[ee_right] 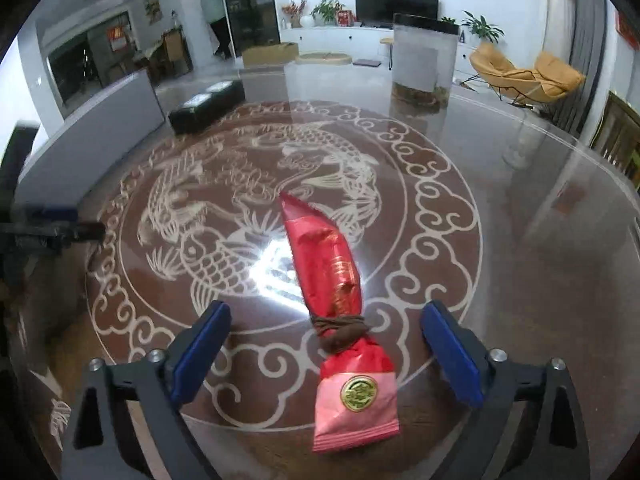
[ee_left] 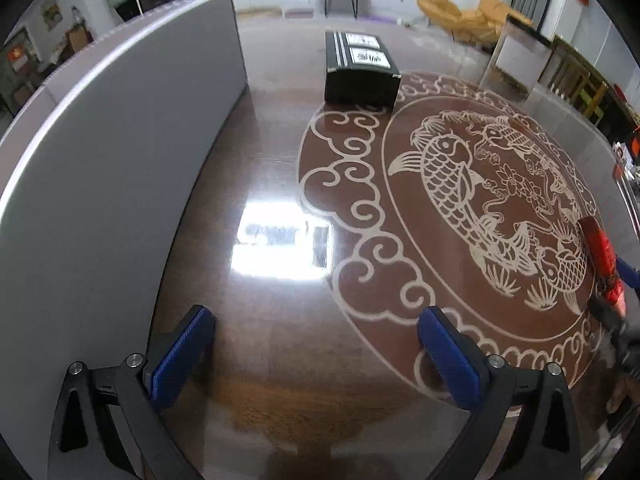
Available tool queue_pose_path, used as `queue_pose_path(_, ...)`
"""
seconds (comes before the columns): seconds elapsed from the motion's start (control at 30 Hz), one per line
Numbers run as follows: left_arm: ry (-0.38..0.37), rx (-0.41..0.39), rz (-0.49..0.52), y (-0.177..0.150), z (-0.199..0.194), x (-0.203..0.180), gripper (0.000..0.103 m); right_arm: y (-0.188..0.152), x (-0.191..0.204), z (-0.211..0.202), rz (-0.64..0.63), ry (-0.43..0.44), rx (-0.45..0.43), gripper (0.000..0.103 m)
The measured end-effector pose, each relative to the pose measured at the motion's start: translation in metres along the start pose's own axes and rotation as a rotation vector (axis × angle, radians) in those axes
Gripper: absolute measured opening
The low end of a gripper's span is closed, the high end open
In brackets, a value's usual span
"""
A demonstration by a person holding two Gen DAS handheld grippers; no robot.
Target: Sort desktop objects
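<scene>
A red foil packet (ee_right: 340,300), tied with a brown band and with a pink end bearing a gold seal, lies on the glass table over the fish pattern. My right gripper (ee_right: 326,340) is open, its blue fingers on either side of the packet's tied neck, not touching it. My left gripper (ee_left: 316,340) is open and empty above bare table near the grey panel. The packet also shows in the left wrist view (ee_left: 604,260) at the far right, next to the right gripper's dark body. The left gripper shows in the right wrist view (ee_right: 52,232) at the left edge.
A black box (ee_left: 362,68) with white labels stands at the table's far side; it also shows in the right wrist view (ee_right: 206,108). A grey panel (ee_left: 120,140) runs along the left. A clear container (ee_right: 424,60) stands at the far right. The table edge (ee_right: 560,128) curves behind.
</scene>
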State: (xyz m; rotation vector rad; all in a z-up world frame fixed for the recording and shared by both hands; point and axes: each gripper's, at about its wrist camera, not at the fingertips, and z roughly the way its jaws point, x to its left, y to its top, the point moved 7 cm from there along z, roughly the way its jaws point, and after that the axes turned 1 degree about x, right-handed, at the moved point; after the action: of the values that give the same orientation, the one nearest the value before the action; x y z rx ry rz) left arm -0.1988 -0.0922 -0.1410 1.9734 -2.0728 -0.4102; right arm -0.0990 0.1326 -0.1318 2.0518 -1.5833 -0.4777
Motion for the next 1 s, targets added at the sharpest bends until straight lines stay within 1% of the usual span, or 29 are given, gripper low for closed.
queue_pose_path(0.03,-0.016,0.000,-0.029,0.007,-0.001,0.002,0.103,-0.001,0.004,0.002,-0.023,-0.016,0.018,0.103)
queue_pose_path(0.07,-0.053,-0.030,-0.076,0.019,-0.005,0.003,0.103,-0.003,0.004,0.003,-0.037,-0.025,0.017,0.103)
queue_pose_path(0.13,-0.074,-0.067,-0.113,0.038,-0.008,0.002,0.103,-0.003,-0.001,0.007,-0.031,-0.017,0.016,0.103)
queue_pose_path(0.17,-0.077,-0.071,-0.117,0.054,-0.006,-0.002,0.103,-0.003,-0.002,0.008,-0.028,-0.015,0.015,0.103)
queue_pose_path(0.3,-0.062,-0.032,-0.084,0.089,0.017,-0.019,0.103,-0.002,-0.002,0.011,-0.031,-0.018,0.016,0.103)
queue_pose_path(0.4,-0.002,-0.005,-0.030,0.111,0.040,-0.028,0.103,-0.003,-0.003,0.012,-0.029,-0.017,0.016,0.103)
queue_pose_path(0.47,0.026,-0.003,-0.021,0.124,0.051,-0.031,0.103,-0.002,-0.003,0.012,-0.029,-0.018,0.017,0.103)
queue_pose_path(0.53,0.016,-0.013,-0.044,0.137,0.057,-0.031,0.103,-0.002,-0.003,0.012,-0.029,-0.017,0.016,0.103)
queue_pose_path(0.6,0.027,-0.014,-0.056,0.149,0.062,-0.031,0.103,-0.002,-0.003,0.012,-0.029,-0.017,0.017,0.103)
queue_pose_path(0.63,0.043,0.001,-0.045,0.153,0.067,-0.033,0.103,-0.002,-0.002,0.012,-0.029,-0.018,0.017,0.103)
queue_pose_path(0.73,0.022,0.015,-0.008,0.169,0.073,-0.037,0.103,-0.002,-0.002,0.011,-0.029,-0.018,0.017,0.103)
queue_pose_path(0.77,0.003,-0.002,0.016,0.170,0.073,-0.040,0.097,-0.002,-0.002,0.011,-0.029,-0.018,0.017,0.103)
queue_pose_path(0.8,0.005,-0.024,0.035,0.170,0.069,-0.040,0.088,-0.002,-0.002,0.010,-0.029,-0.018,0.017,0.103)
queue_pose_path(0.83,-0.002,-0.058,0.051,0.170,0.062,-0.041,0.060,-0.002,-0.002,0.010,-0.029,-0.018,0.017,0.103)
queue_pose_path(0.87,0.005,-0.078,0.067,0.168,0.058,-0.044,0.058,-0.002,-0.002,0.010,-0.029,-0.018,0.017,0.103)
queue_pose_path(0.9,0.017,-0.084,0.079,0.165,0.056,-0.045,0.058,-0.002,-0.002,0.010,-0.029,-0.018,0.017,0.103)
queue_pose_path(0.93,0.011,-0.096,0.083,0.159,0.054,-0.045,0.058,-0.002,-0.002,0.010,-0.029,-0.019,0.017,0.103)
queue_pose_path(1.0,0.004,-0.121,0.043,0.141,0.046,-0.042,0.058,-0.002,-0.002,0.010,-0.029,-0.018,0.017,0.103)
